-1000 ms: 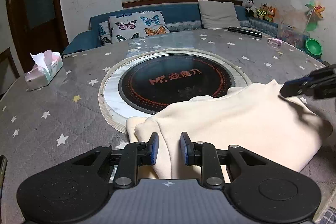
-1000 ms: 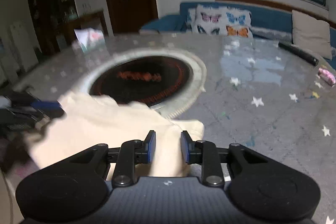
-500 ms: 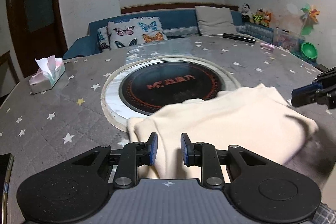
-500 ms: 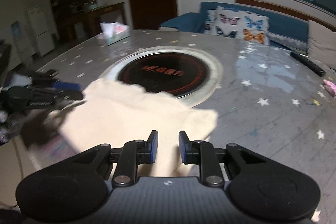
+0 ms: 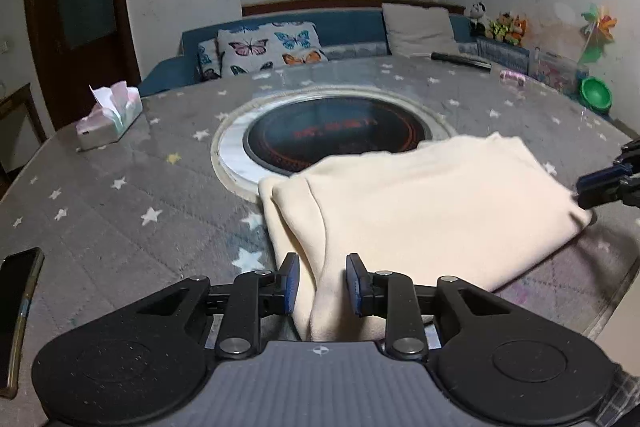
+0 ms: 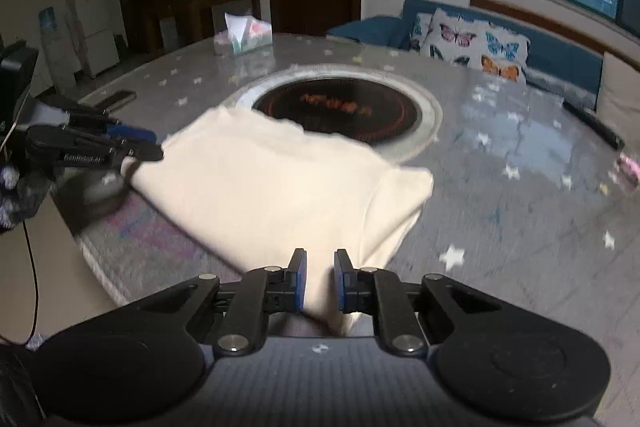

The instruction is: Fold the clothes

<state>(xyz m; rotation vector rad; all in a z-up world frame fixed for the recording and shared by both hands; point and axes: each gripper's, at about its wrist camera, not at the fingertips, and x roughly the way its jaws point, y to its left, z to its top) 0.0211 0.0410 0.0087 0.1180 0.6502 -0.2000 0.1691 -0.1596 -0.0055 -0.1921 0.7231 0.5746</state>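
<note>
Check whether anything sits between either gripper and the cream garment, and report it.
Nothing visible does. The cream garment already lies between the fingers of the left gripper. It also lies between the fingers of the right gripper, whose jaws are closing. Each gripper is at a near corner of the garment.

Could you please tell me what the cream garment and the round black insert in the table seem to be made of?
The cream garment looks like a soft, matte knit or fleece: it drapes in thick rounded folds without shine. The round black insert appears to be glossy glass or ceramic, like a cooktop: it is smooth, bears red printing and sits in a pale, possibly marble ring.
</note>
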